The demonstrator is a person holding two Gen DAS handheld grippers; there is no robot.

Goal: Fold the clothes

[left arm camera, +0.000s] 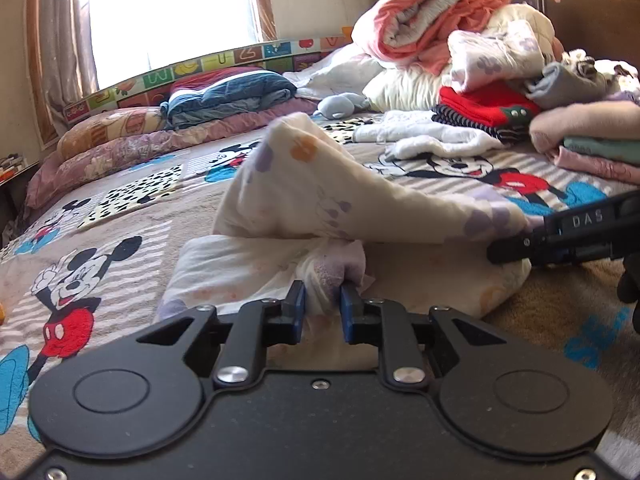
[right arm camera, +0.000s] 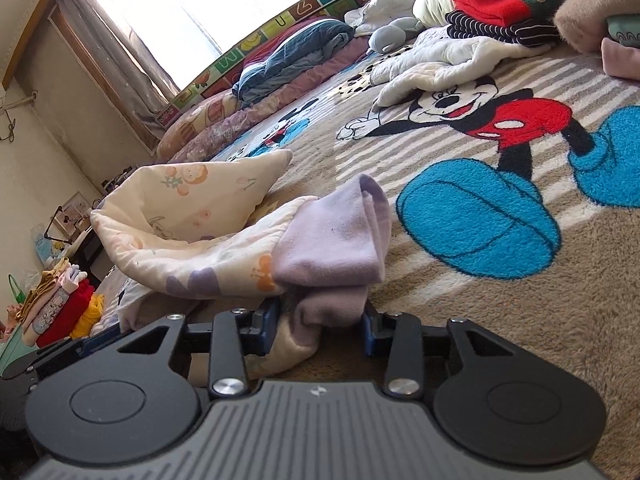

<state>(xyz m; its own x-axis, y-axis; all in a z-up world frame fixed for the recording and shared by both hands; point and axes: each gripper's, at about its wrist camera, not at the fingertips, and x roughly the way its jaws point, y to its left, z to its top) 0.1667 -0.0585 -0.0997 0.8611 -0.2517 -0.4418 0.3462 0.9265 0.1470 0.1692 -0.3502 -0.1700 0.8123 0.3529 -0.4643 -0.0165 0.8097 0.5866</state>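
Observation:
A cream padded garment with flower prints and lilac cuffs lies partly folded on the Mickey Mouse blanket. My left gripper is shut on a bunched fold at its near edge, cloth squeezed between the blue pads. From the right, my right gripper holds the raised flap's corner. In the right wrist view the garment curls up like a shell. Its lilac cuff is bunched between the fingers of the right gripper, which is shut on it.
Folded clothes are stacked at the right, with a red piece and a white garment nearby. Orange bedding is piled behind. Pillows and a blue quilt line the window side. Another folded stack stands beside the bed.

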